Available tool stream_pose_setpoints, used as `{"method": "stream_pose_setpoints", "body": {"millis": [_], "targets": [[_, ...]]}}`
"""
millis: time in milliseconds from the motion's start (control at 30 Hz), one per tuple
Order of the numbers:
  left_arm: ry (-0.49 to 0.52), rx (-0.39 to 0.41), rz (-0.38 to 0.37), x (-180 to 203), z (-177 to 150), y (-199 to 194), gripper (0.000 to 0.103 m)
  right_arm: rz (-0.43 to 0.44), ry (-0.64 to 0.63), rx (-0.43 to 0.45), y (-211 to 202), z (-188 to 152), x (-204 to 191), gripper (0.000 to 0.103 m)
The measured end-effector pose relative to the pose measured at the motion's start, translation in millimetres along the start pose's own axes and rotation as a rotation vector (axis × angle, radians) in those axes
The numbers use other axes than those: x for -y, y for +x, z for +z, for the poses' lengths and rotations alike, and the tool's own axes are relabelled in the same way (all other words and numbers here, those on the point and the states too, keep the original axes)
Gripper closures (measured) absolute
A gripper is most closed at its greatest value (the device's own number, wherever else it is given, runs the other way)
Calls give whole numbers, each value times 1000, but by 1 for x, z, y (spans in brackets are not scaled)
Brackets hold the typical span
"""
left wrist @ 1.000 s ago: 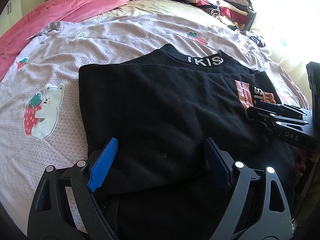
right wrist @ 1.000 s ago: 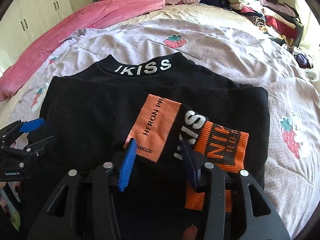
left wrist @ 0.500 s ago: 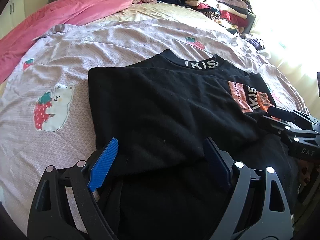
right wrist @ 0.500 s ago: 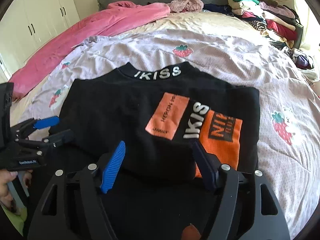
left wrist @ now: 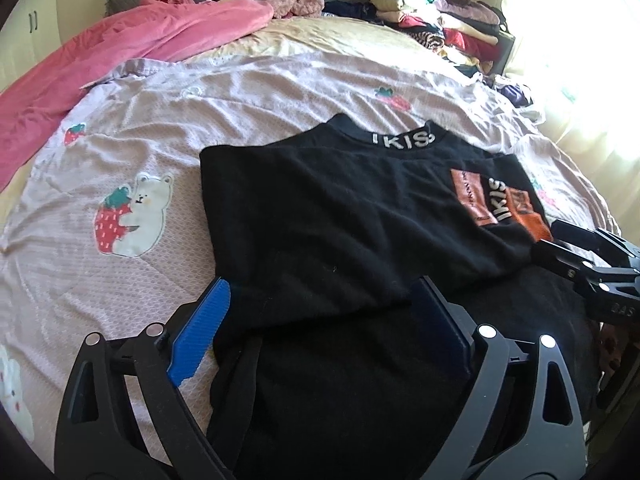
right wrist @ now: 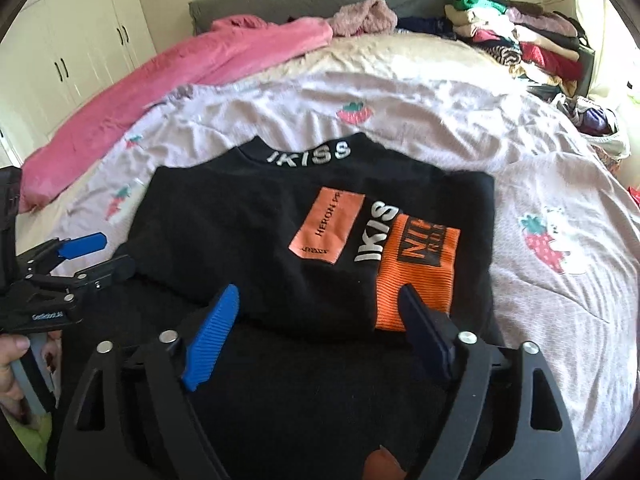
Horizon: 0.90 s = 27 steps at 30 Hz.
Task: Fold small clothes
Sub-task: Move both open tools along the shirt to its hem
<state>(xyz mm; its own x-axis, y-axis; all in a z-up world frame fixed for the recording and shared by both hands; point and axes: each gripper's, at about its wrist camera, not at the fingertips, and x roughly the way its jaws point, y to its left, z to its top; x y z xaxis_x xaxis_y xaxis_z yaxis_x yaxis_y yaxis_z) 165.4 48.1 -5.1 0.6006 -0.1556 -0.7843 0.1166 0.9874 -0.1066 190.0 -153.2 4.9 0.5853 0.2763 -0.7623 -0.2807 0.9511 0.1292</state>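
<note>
— What did you have on the left side?

— I saw a pink blanket [left wrist: 120, 52] bunched along the far left of the bed, and a lilac quilt [left wrist: 120, 152] with strawberry bears spread across it. My left gripper [left wrist: 320, 320] sat at the near edge, its fingers spread wide with nothing between them but cloth lying flat underneath.

— And the garment?

— The black sweater [right wrist: 248, 232] lay folded in the middle of the quilt, collar on the far side, its upper layer ending just in front of both grippers. Orange patches [right wrist: 416, 272] showed on its right half.

— The right side?

— My right gripper [right wrist: 316, 324] was also spread open, hovering at the near fold, gripping nothing. Far right, I saw a stack of clothes [right wrist: 520, 40] piled by the window.
</note>
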Motion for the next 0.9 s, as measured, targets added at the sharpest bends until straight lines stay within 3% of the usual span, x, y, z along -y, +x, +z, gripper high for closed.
{"method": "stream_pose_setpoints", "body": {"millis": [167, 900], "targets": [[-9, 34, 1, -1, 1, -19, 9, -4, 5, 31, -19, -2, 0, 15], [-12, 149, -17, -5, -16, -84, 10, -24, -35, 142, -89, -21, -3, 11]]}}
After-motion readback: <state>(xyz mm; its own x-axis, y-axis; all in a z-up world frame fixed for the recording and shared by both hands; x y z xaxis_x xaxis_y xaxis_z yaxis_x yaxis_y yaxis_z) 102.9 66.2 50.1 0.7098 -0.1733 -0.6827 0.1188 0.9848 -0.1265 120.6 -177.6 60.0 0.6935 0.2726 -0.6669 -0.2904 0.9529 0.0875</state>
